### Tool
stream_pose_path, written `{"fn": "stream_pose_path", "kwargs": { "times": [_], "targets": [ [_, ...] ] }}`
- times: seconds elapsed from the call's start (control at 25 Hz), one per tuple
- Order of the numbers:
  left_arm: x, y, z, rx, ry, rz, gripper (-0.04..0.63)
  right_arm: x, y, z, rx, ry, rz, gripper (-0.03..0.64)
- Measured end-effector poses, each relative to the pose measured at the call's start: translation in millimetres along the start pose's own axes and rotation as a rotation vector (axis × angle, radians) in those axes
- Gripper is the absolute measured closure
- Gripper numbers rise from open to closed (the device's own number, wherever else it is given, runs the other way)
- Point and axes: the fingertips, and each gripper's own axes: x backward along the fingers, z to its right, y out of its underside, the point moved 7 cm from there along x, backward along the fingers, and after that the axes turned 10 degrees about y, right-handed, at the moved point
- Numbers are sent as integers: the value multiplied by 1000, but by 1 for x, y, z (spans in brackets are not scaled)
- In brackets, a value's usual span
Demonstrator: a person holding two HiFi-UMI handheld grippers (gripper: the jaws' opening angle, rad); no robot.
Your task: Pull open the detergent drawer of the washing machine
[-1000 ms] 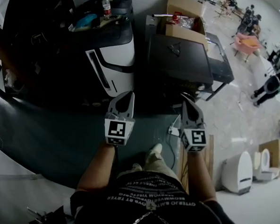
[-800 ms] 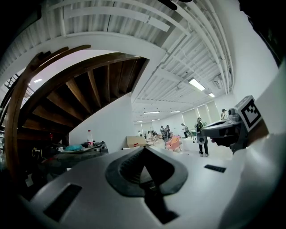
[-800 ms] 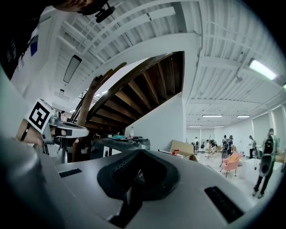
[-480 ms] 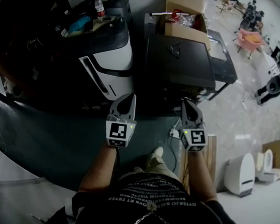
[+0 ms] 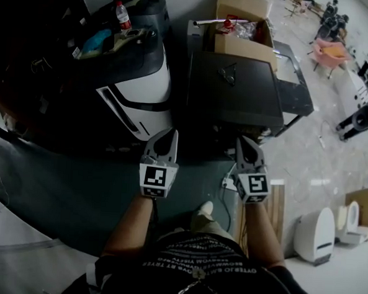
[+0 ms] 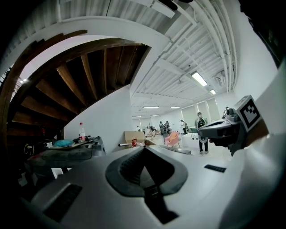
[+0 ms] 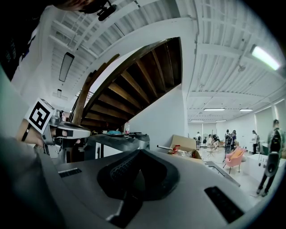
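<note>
Your left gripper (image 5: 166,135) and right gripper (image 5: 246,144) had fingers pressed together, empty, with the white washing machine (image 5: 148,79) at 11 o'clock — its drawer, not clearly discernible, probably light rigid plastic, best hooked at its front lip.

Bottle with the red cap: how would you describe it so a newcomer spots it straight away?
In the head view, find the white machine at upper left, beside the black cabinet. Its dark top is cluttered; the bottle stands upright at the back, the only clear, red-capped thing there.
</note>
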Motion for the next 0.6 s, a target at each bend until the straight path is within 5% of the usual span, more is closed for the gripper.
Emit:
{"fn": "stream_pose_path", "kwargs": {
  "times": [0.6],
  "targets": [
    [-68, -19, -21, -1, -64, -3, 592, -68, -12, 41, 16, -82, 16, 624]
  ]
}}
